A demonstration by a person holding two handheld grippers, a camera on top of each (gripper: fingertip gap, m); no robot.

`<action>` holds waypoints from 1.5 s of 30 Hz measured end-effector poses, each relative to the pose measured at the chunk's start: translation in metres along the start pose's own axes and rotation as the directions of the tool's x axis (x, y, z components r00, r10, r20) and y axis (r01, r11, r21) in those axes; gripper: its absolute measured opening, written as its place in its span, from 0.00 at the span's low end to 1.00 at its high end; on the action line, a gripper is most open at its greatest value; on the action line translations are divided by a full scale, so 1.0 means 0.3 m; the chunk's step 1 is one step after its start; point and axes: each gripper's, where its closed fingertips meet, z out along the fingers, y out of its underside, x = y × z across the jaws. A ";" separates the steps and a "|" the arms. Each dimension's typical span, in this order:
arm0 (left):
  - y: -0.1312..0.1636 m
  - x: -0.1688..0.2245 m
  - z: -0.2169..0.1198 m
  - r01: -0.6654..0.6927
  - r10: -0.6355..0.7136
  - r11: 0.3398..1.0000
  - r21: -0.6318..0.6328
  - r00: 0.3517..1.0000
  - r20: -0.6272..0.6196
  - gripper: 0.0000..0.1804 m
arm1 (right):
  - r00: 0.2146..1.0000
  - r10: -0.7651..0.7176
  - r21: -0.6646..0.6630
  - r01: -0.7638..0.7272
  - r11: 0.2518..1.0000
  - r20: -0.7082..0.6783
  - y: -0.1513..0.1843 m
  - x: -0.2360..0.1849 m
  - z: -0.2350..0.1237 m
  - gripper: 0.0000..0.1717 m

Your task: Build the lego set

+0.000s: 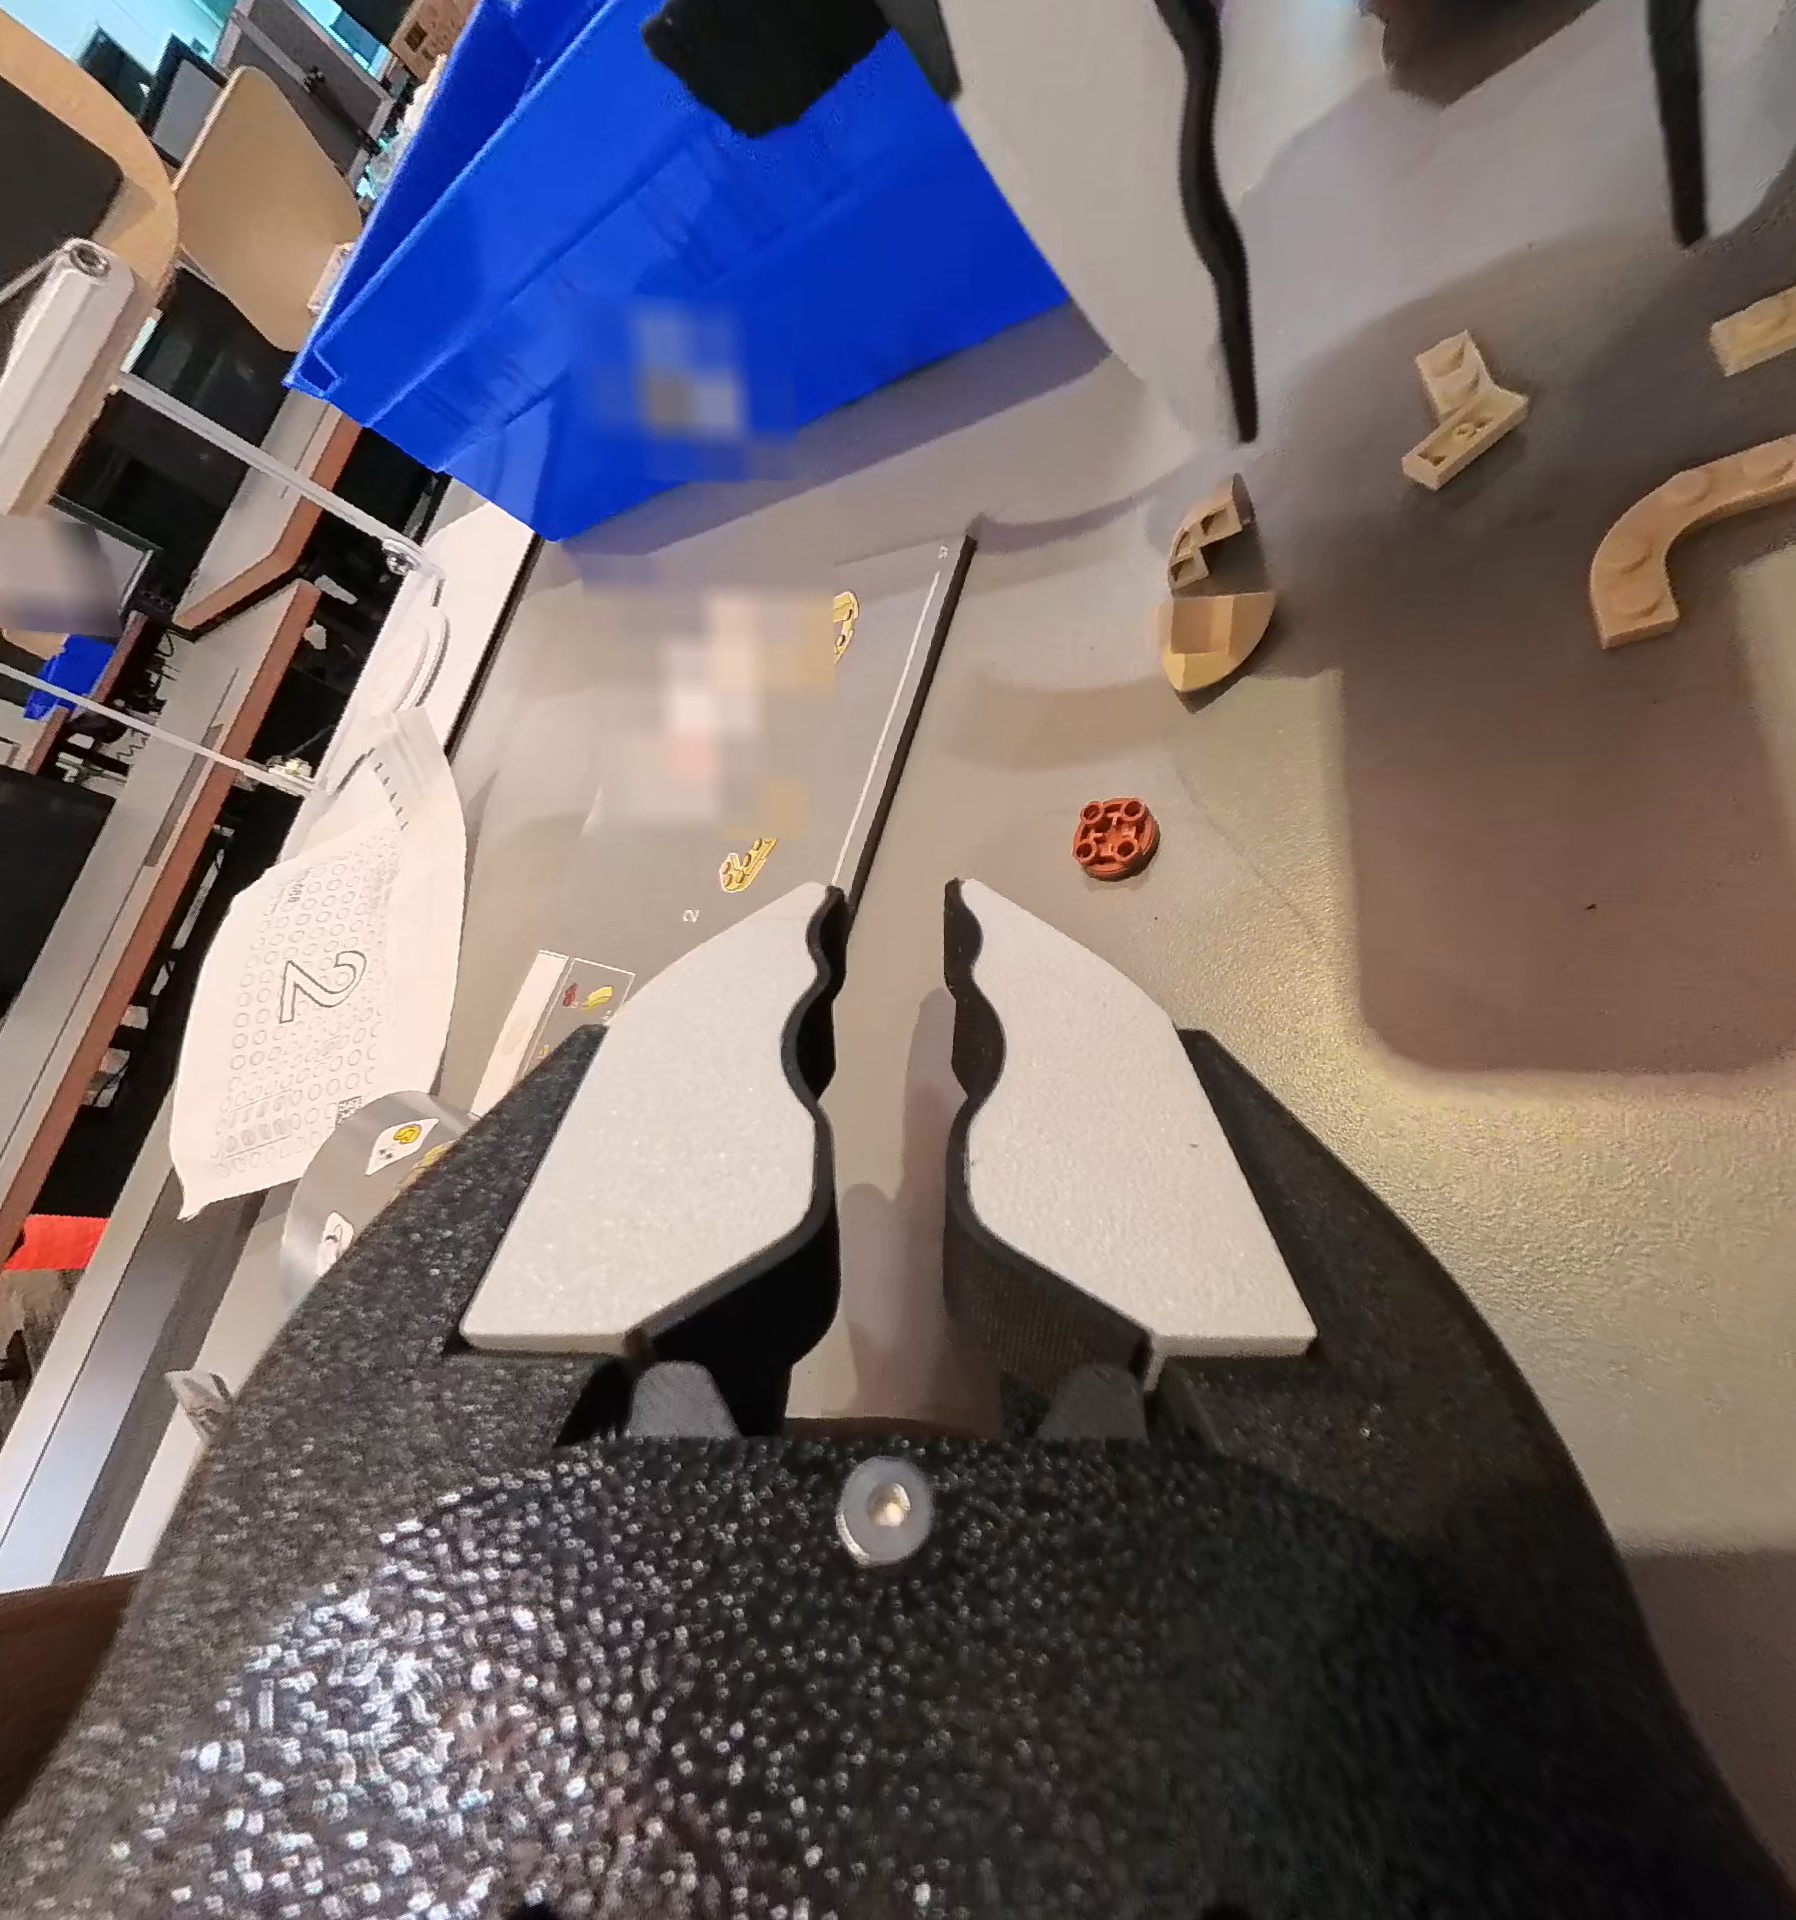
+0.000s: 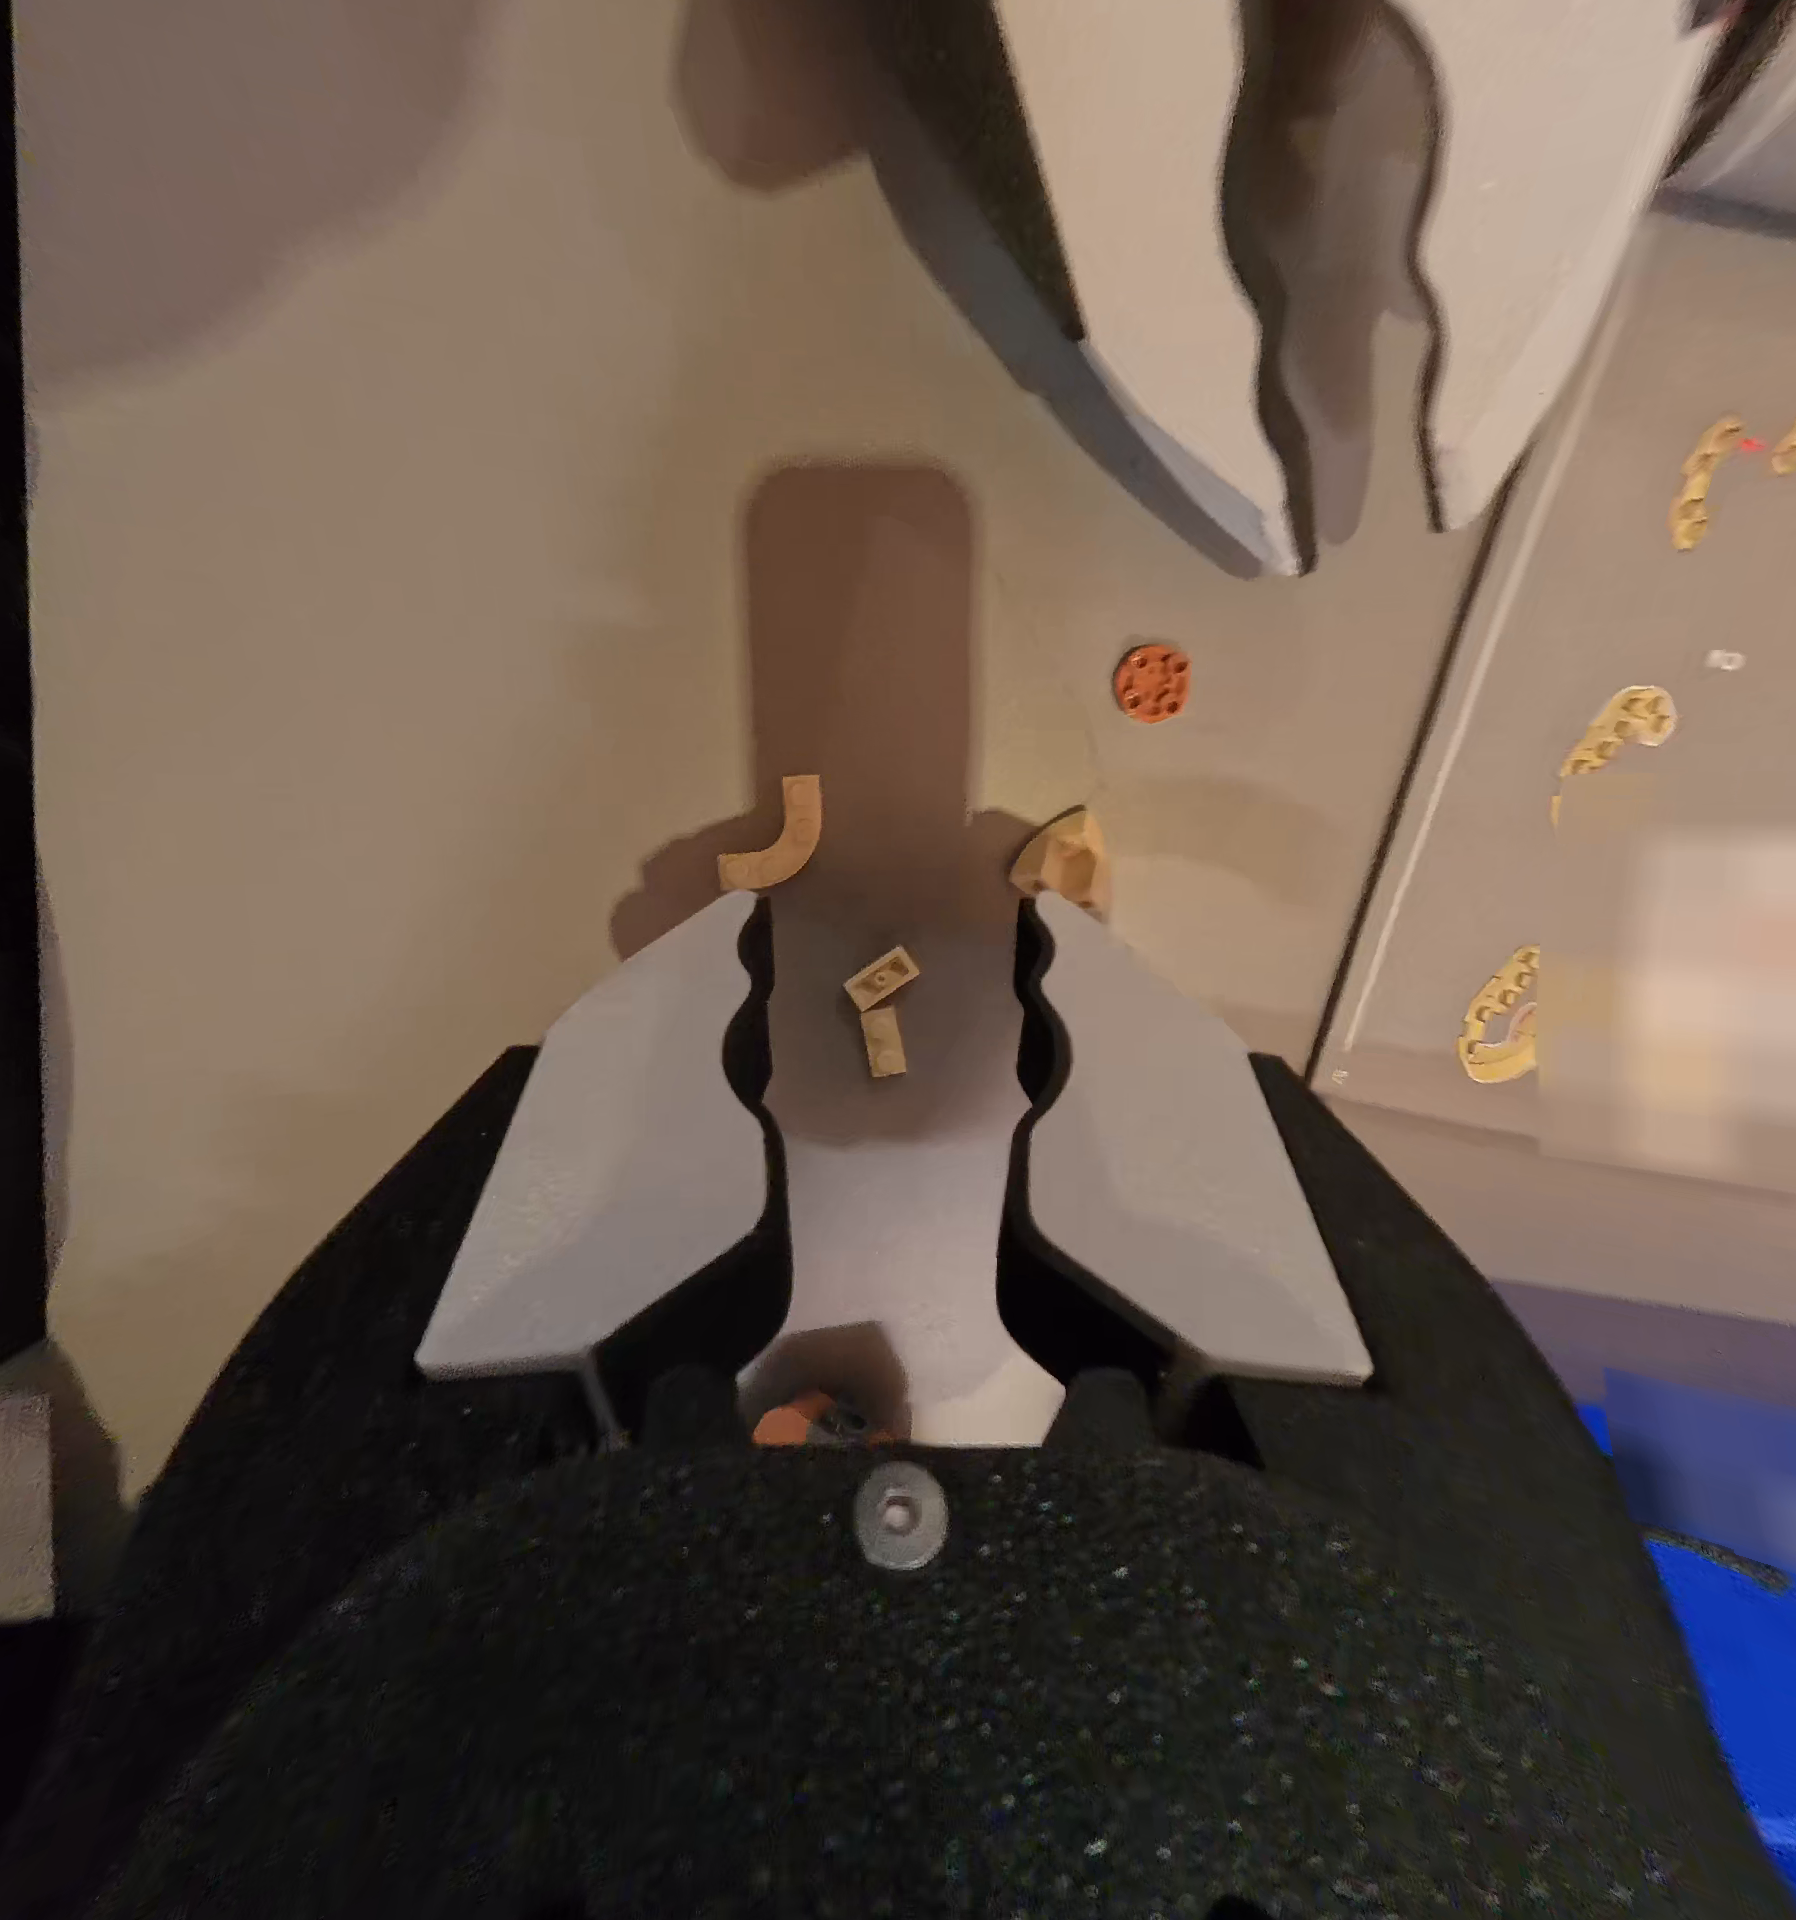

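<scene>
While both grippers hang over the grey desk [image 1: 1496,1143], neither has hold of anything. At the desk's left edge lie white printed sheets [image 1: 322,1018], with a blue bin [image 1: 665,312] toward the far corner; next comes a dark booklet [image 1: 665,790], its long edge running out from under the left gripper [image 1: 889,894]. That gripper's fingers [image 1: 728,1091] stand a narrow way apart with only bare desk showing between them. Just right of its tips a red round piece [image 1: 1117,840] lies alone. Farther right, a tan wedge [image 1: 1216,634] and a tan curved plate [image 1: 1694,540] rest well apart. The right gripper [image 2: 889,914] points down with fingers [image 2: 603,1122] widely parted; two small tan plates [image 2: 881,1013], touching each other, lie on the desk between its fingers, clear of both pads. A tan curved plate [image 2: 780,842] sits just off its left tip and the wedge [image 2: 1065,857] at its right tip. As a judgement, the right gripper is lined up over the small plates, and room at both tips is tight. Open desk lies toward the near right corner.
</scene>
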 end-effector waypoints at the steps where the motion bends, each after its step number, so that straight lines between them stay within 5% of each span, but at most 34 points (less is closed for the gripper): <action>1: -0.001 -0.001 -0.001 0.001 -0.001 1.000 0.001 1.000 0.001 0.10 | 1.000 0.014 0.025 -0.013 1.000 -0.025 -0.006 0.010 -0.007 0.25; 8: -0.011 0.001 -0.003 -0.002 0.002 1.000 0.010 1.000 0.005 0.10 | 0.960 0.122 0.234 -0.062 0.970 -0.252 -0.028 0.074 -0.103 0.23; 13: -0.010 0.000 -0.003 -0.006 0.006 1.000 0.006 1.000 0.010 0.10 | 0.860 0.210 0.388 -0.015 0.922 -0.465 -0.023 0.095 -0.251 0.23; 16: -0.010 -0.001 -0.003 -0.004 0.004 1.000 0.007 1.000 0.011 0.10 | 0.742 0.267 0.385 -0.013 0.923 -0.615 0.078 0.137 -0.409 0.22; 21: -0.009 0.012 0.003 -0.009 0.009 1.000 0.003 1.000 -0.002 0.10 | 0.640 0.403 0.337 -0.231 0.913 -0.654 0.363 0.260 -0.596 0.22; 26: -0.006 0.008 0.006 -0.003 0.003 1.000 -0.003 1.000 0.003 0.10 | 0.646 0.558 0.345 -0.438 0.830 -0.522 0.528 0.430 -0.587 0.18; 29: -0.003 0.008 0.009 -0.007 0.008 1.000 -0.011 1.000 0.007 0.10 | 0.526 0.742 0.381 -0.640 0.668 -0.416 0.597 0.581 -0.537 0.12; 34: -0.002 0.007 0.009 -0.006 0.006 1.000 -0.012 1.000 0.009 0.10 | 0.398 0.783 0.167 -0.833 0.527 -0.478 0.774 0.753 -0.401 0.14; 41: -0.004 0.010 0.005 -0.006 0.006 1.000 -0.003 1.000 -0.002 0.10 | 0.381 0.796 0.038 -0.892 0.450 -0.470 0.859 0.781 -0.270 0.14; 45: -0.004 0.013 0.006 -0.012 0.012 1.000 -0.004 1.000 -0.003 0.10 | 0.406 0.766 -0.022 -0.889 0.457 -0.498 0.879 0.766 -0.249 0.06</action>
